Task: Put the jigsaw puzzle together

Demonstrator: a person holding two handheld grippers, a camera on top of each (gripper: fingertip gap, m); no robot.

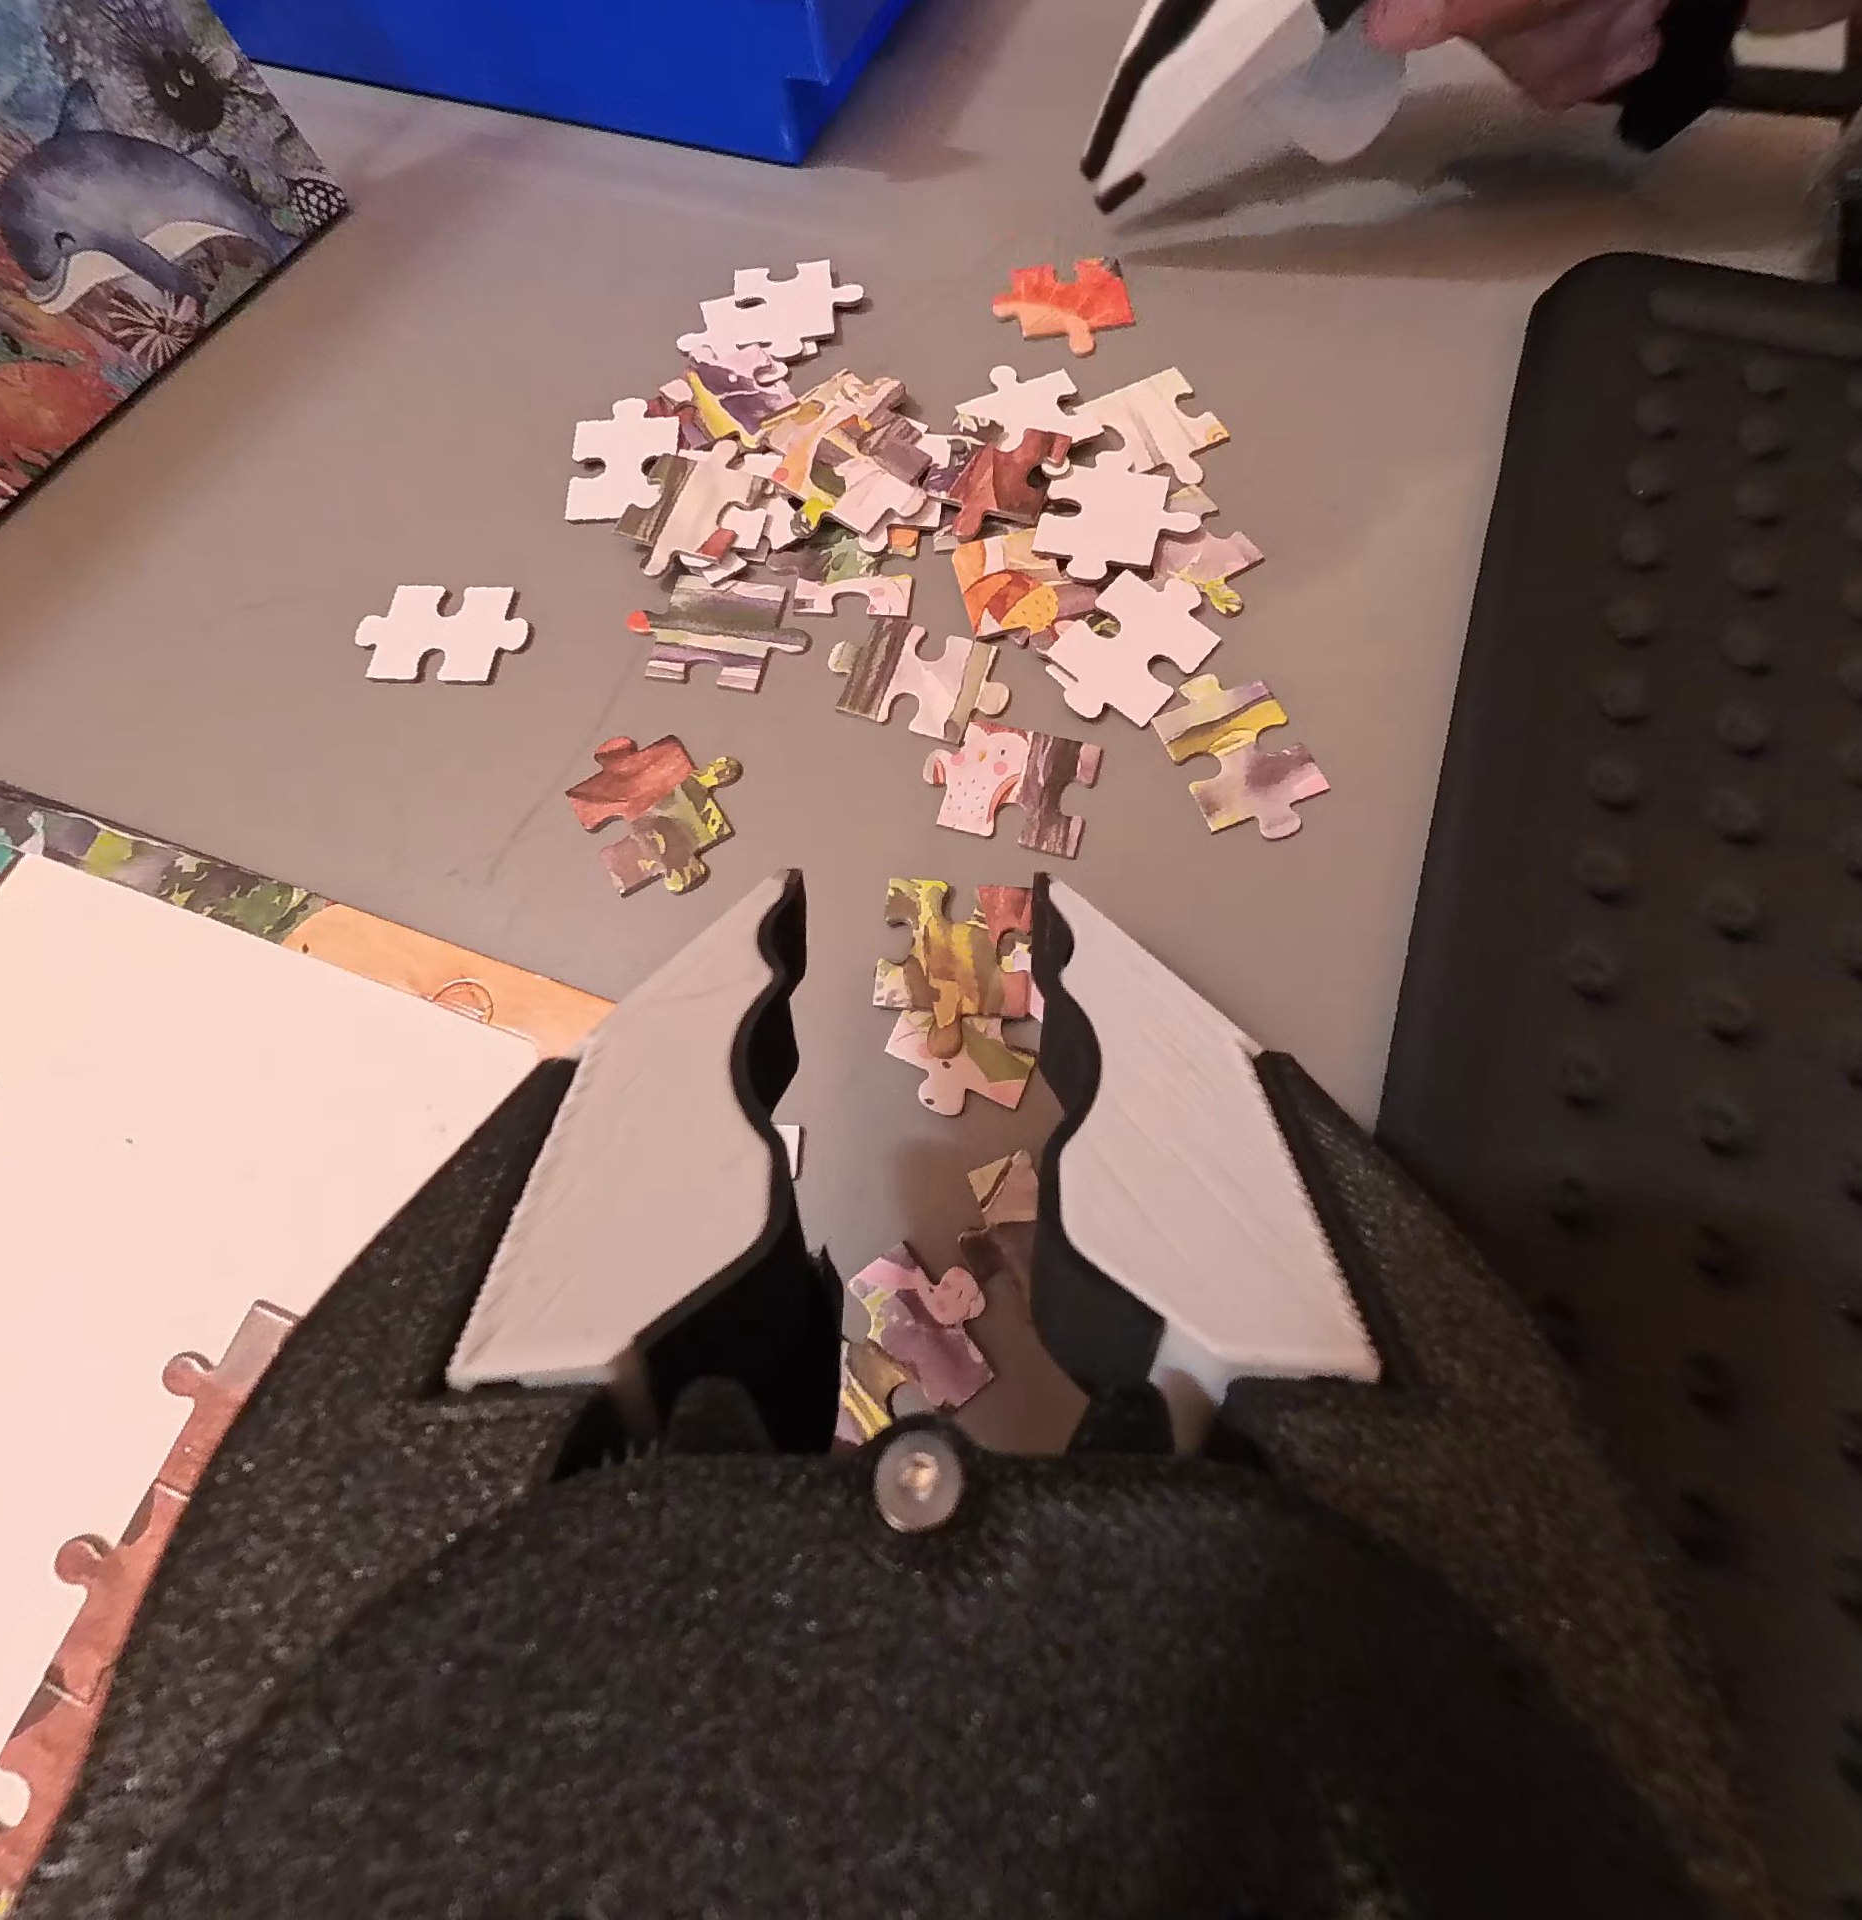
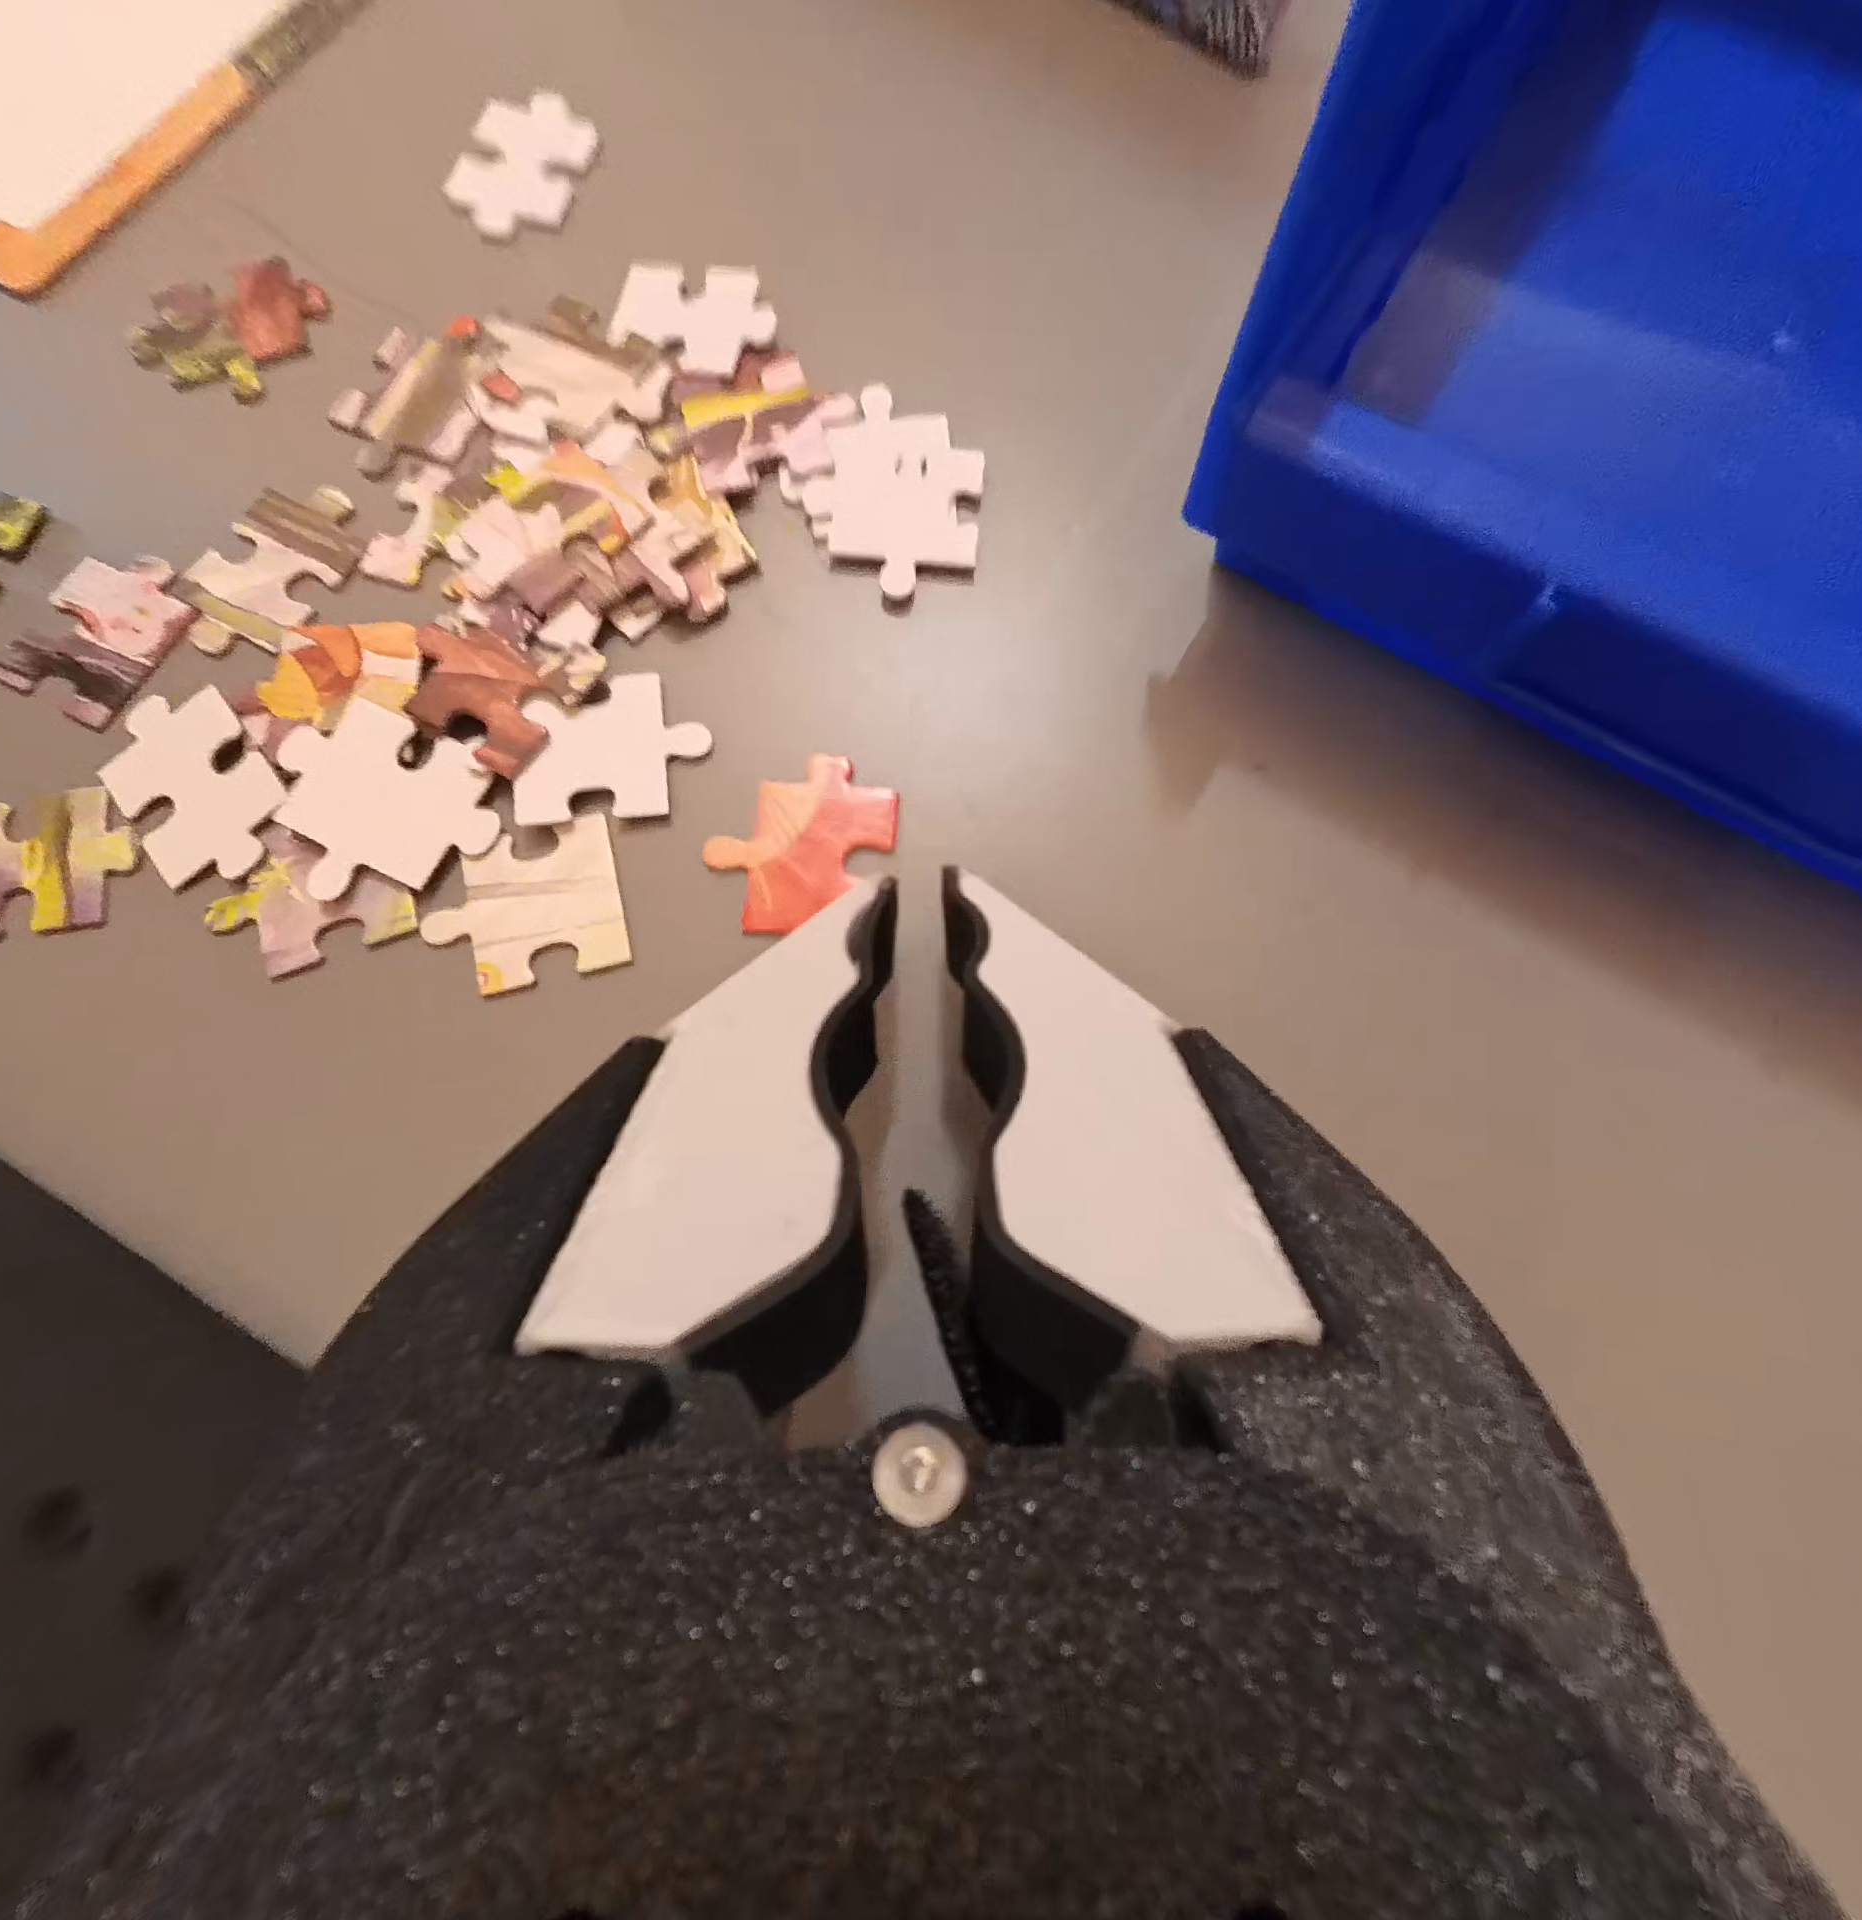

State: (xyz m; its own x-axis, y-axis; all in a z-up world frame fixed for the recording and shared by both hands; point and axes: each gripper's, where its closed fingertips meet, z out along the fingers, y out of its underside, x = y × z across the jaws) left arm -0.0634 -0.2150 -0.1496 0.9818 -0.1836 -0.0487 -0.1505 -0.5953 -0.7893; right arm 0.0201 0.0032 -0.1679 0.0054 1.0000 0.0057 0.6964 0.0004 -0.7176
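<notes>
A heap of loose jigsaw pieces (image 1: 906, 499) lies on the grey table (image 1: 387, 499), some face down and white; it also shows in the right wrist view (image 2: 491, 540). My left gripper (image 1: 919, 894) is open above a yellow-green piece (image 1: 948, 966) that lies flat on the table, and its pads do not press on it. My right gripper (image 2: 919, 883) has its jaws drawn to a narrow slit with only table between them. Its tips are just right of a lone orange-red piece (image 2: 802, 842), seen also in the left wrist view (image 1: 1062, 301). The right gripper (image 1: 1103, 182) shows blurred there.
The puzzle board (image 1: 179, 1143) with white backing and a partly filled border lies at the left. A blue bin (image 2: 1581, 416) stands right of the right gripper. A black studded mat (image 1: 1685, 831) covers the table's right side. A picture with a whale (image 1: 96, 260) lies far left. Tip to tip, the grippers are about 25 centimeters apart.
</notes>
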